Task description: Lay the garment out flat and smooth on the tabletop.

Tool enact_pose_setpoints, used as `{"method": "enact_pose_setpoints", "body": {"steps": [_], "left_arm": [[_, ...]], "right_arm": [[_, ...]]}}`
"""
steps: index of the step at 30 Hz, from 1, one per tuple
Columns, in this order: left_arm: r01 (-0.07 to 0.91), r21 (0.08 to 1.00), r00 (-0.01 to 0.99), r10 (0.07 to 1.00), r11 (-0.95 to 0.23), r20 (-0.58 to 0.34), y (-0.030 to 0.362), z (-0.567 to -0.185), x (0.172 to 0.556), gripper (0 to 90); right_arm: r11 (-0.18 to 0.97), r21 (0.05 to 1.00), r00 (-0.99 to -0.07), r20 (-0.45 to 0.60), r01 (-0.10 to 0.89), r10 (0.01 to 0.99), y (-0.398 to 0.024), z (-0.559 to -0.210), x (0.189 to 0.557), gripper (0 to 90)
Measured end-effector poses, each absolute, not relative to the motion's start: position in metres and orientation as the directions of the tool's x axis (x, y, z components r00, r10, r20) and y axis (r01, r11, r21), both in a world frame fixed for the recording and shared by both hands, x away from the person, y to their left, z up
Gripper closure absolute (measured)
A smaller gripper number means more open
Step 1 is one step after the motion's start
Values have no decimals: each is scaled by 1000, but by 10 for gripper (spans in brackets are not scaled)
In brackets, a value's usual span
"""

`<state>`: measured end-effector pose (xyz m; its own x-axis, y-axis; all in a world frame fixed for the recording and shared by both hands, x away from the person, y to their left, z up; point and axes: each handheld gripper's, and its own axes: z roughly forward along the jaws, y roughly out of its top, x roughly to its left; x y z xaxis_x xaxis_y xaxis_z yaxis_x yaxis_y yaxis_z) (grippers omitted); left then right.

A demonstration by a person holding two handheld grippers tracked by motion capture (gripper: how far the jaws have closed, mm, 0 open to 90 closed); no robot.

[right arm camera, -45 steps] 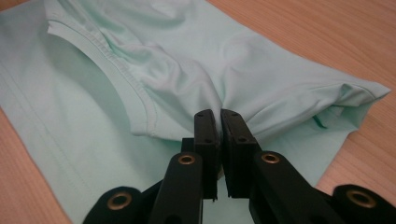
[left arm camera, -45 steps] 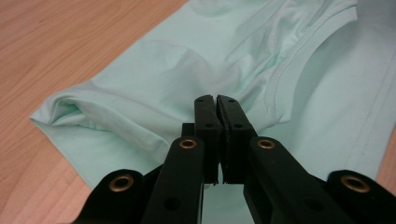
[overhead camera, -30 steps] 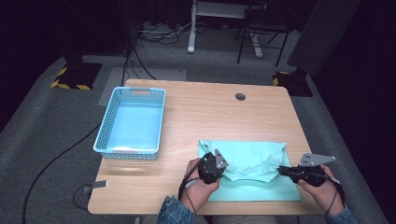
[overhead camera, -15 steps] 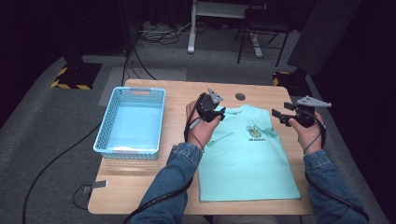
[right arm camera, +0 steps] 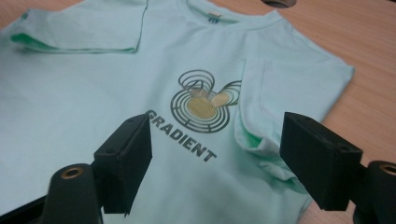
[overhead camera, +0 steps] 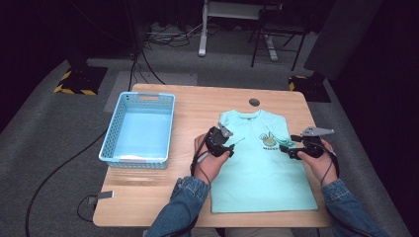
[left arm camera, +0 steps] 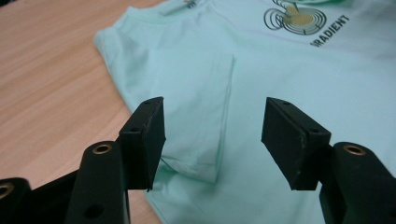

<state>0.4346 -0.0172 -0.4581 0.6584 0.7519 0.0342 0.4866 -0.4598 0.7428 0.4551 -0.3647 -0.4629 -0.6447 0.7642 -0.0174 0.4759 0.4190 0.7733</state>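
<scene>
Overhead, basket (overhead camera: 138, 129) beside shirt (overhead camera: 259, 168).

a recording lab or studio set-up is suggested rather than a home: a single wooden table (overhead camera: 188, 106) is placed on grey carpet (overhead camera: 59, 133) and is surrounded by darkness, as if lit for the camera alone. black cables (overhead camera: 54, 175) are trailed across the floor, and yellow-and-black hazard-striped bases (overhead camera: 79, 81) are seen at both far corners of the table. behind it, the legs of a white stand (overhead camera: 202, 29) and a dark chair frame (overhead camera: 276, 39) are made out among more cabling.
</scene>
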Motion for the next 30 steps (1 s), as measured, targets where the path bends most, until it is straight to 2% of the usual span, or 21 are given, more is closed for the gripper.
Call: {"method": "enact_pose_setpoints", "body": {"steps": [11,15,30], "left_arm": [[517,703,683,731,-488,4,-22,-487,421,380],[530,684,683,731,-501,6,-20,-497,421,358],[481,728,716,698,-488,-5,-20,-504,404,345]], "right_arm": [[503,692,-670,-38,517,741,-375,-494,455,239],[491,684,-667,-9,539,745,-379,-497,450,231],[457,691,-627,-7,560,779,-393,-498,411,244]]}}
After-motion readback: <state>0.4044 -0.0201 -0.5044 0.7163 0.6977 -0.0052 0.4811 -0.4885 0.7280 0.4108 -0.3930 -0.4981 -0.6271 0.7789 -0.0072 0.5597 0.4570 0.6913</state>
